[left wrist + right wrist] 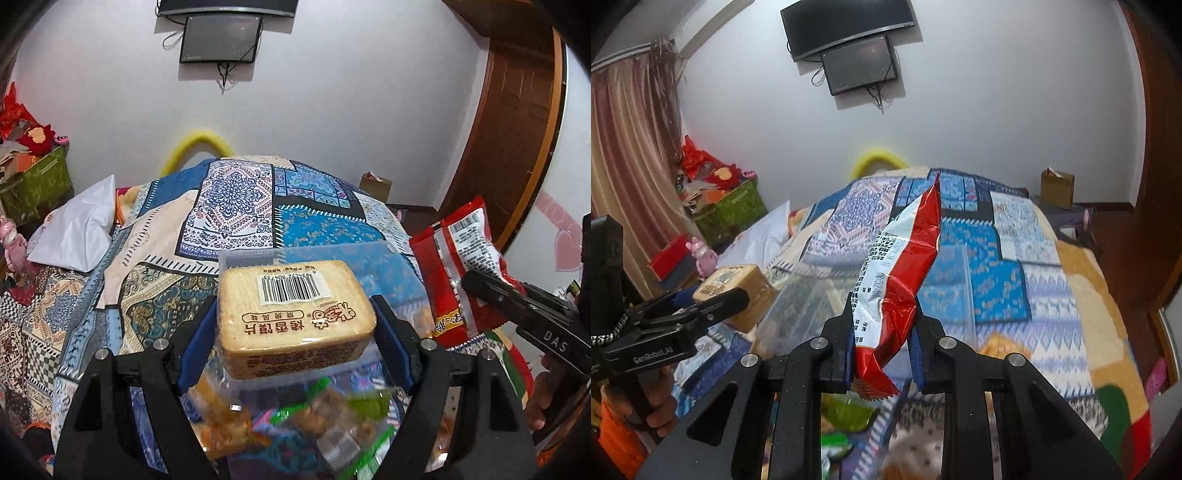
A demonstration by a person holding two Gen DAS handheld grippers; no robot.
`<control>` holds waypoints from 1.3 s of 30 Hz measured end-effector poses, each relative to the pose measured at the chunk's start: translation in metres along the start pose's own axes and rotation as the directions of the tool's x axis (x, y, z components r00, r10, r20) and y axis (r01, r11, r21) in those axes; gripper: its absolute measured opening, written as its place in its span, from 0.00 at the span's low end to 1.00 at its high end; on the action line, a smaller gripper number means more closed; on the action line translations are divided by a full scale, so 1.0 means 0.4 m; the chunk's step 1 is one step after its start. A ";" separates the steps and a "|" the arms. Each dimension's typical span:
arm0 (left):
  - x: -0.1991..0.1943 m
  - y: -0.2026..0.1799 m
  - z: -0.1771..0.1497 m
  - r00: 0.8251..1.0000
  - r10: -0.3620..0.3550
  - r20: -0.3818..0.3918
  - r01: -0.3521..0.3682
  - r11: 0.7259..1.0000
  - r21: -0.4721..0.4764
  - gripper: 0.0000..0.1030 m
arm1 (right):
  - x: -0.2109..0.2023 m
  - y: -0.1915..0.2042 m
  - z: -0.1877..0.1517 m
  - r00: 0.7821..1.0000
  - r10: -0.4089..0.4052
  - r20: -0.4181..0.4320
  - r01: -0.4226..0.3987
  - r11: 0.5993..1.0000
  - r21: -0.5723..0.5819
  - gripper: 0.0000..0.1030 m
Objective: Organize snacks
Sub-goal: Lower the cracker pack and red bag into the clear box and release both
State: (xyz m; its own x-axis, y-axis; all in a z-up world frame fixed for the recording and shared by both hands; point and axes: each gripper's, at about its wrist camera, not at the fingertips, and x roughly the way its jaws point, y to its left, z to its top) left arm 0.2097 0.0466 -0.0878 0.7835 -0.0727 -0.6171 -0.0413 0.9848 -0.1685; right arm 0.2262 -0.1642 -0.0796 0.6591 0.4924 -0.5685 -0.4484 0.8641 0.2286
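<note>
Here the left gripper (295, 325) pinches a tan, rounded-corner biscuit pack (295, 317) between its blue pads; the right gripper (882, 343) squeezes a crinkly red foil bag (905, 280) — below both fingers, loose snacks (314, 417) blur inside a clear bin (388, 254).

Black hand-held gripper (882, 354), blue pads (849, 343), silver screws, orange sleeve (617, 435).

My left gripper (295, 325) held the boxed snack (295, 314) between its pads, above the clear container (236, 258) on the bed (236, 206). To its right, my right gripper (882, 350) clamped the snack bag (901, 280) upright. Loose snack packets (314, 413) lay below. Two screens (857, 48) hung on the wall behind.
</note>
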 end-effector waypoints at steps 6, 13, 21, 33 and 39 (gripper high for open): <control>0.099 0.021 0.032 0.998 0.020 -0.057 -0.021 1.000 -0.013 0.77 | 0.050 -0.003 0.037 1.000 -0.019 -0.004 0.019 1.000 -0.018 0.20; 0.231 0.035 0.032 0.985 0.031 -0.170 -0.036 0.999 -0.023 0.77 | 0.132 -0.012 0.044 0.997 -0.026 -0.071 0.024 0.999 -0.024 0.20; 0.325 0.030 0.016 0.966 0.034 -0.257 -0.035 0.999 0.000 0.77 | 0.228 -0.023 0.016 0.982 -0.017 -0.188 0.012 0.999 -0.033 0.20; 0.369 0.012 -0.006 0.951 0.072 -0.299 -0.061 0.997 0.046 0.77 | 0.291 -0.023 -0.030 0.954 -0.021 -0.299 0.005 0.998 -0.055 0.24; 0.366 0.010 -0.012 0.943 0.048 -0.330 -0.041 0.999 0.028 0.79 | 0.277 -0.031 -0.028 0.950 -0.058 -0.307 0.038 0.997 -0.072 0.37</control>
State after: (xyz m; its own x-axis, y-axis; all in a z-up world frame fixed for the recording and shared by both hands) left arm 0.3212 0.0391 -0.1825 0.5324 -0.0728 -0.8433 -0.0560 0.9911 -0.1209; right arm 0.2980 -0.1215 -0.1544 0.4672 0.3854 -0.7958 -0.4658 0.8723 0.1490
